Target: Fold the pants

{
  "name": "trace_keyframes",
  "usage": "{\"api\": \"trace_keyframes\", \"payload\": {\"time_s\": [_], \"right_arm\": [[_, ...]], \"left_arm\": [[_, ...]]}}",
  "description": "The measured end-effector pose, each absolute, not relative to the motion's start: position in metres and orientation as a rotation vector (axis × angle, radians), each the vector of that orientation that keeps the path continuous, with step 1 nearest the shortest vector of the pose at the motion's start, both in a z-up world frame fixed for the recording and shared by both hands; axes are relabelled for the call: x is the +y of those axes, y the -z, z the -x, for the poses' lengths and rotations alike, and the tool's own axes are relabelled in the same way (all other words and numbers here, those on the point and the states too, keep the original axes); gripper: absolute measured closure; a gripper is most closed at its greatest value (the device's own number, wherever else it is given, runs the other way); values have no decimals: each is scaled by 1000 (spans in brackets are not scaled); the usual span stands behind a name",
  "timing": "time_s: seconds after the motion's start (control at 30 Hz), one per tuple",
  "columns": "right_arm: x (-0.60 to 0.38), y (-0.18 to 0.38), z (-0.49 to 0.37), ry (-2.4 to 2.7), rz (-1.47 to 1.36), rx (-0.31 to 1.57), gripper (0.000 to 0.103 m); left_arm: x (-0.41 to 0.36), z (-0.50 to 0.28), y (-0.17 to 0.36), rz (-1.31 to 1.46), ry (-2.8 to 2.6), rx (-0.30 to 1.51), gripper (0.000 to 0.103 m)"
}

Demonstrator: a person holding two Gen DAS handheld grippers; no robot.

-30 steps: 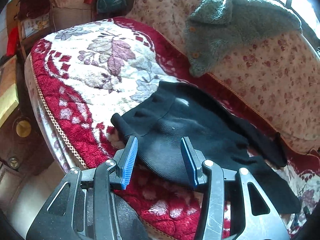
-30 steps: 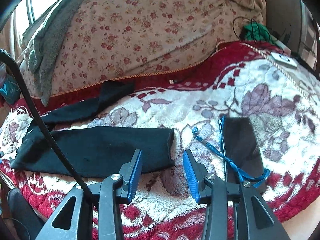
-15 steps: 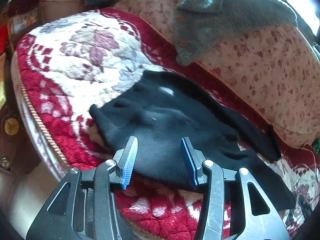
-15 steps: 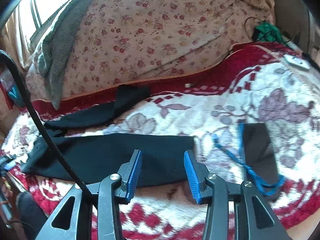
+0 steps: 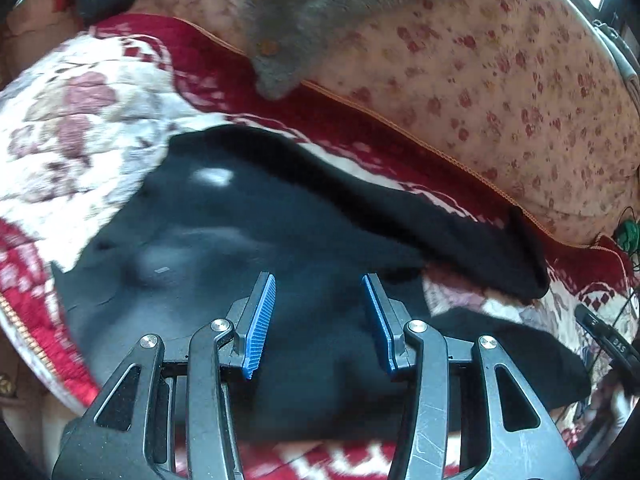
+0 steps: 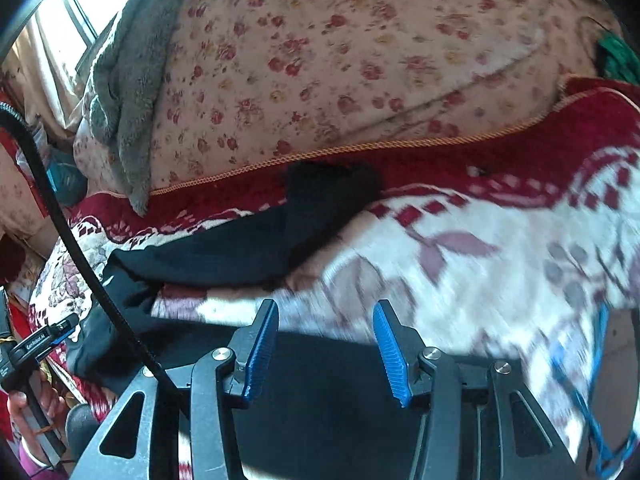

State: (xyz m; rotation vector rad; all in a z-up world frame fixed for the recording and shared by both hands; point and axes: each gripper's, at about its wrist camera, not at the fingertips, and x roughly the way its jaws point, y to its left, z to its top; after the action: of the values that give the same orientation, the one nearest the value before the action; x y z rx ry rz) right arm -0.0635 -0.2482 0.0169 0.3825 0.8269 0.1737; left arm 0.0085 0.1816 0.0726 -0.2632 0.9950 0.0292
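Black pants (image 5: 224, 264) lie spread on a red and white floral blanket (image 5: 80, 120) on a sofa seat. One leg (image 5: 440, 224) runs along the back and the other (image 6: 328, 392) lies near the front edge. My left gripper (image 5: 319, 314) hovers open over the seat of the pants, with nothing between its blue pads. My right gripper (image 6: 326, 346) hangs over the near leg. Its jaws are opening and grip nothing. The far leg (image 6: 248, 244) lies beyond it. Each gripper shows at the edge of the other's view: the left gripper (image 6: 40, 340) and the right gripper (image 5: 604, 340).
A grey fleece garment (image 5: 320, 12) hangs over the floral back cushion (image 6: 360, 60). A blue cord (image 6: 592, 400) lies at the right by a dark flat thing. A black cable (image 6: 60, 216) crosses the right wrist view. The seat's front edge (image 5: 28, 328) is close at the left.
Both grippers have come closer over the pants. The left slid from the waist edge towards the middle. The right slid from the hem along the near leg, and its jaws widened a little.
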Motion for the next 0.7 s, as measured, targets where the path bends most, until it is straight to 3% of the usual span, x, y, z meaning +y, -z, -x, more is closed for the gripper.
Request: {"api": "trace_keyframes", "payload": {"time_s": [0.7], "right_arm": [[-198, 11, -102, -113, -76, 933, 55]], "left_arm": [[166, -102, -32, 465, -2, 1127, 58]]}}
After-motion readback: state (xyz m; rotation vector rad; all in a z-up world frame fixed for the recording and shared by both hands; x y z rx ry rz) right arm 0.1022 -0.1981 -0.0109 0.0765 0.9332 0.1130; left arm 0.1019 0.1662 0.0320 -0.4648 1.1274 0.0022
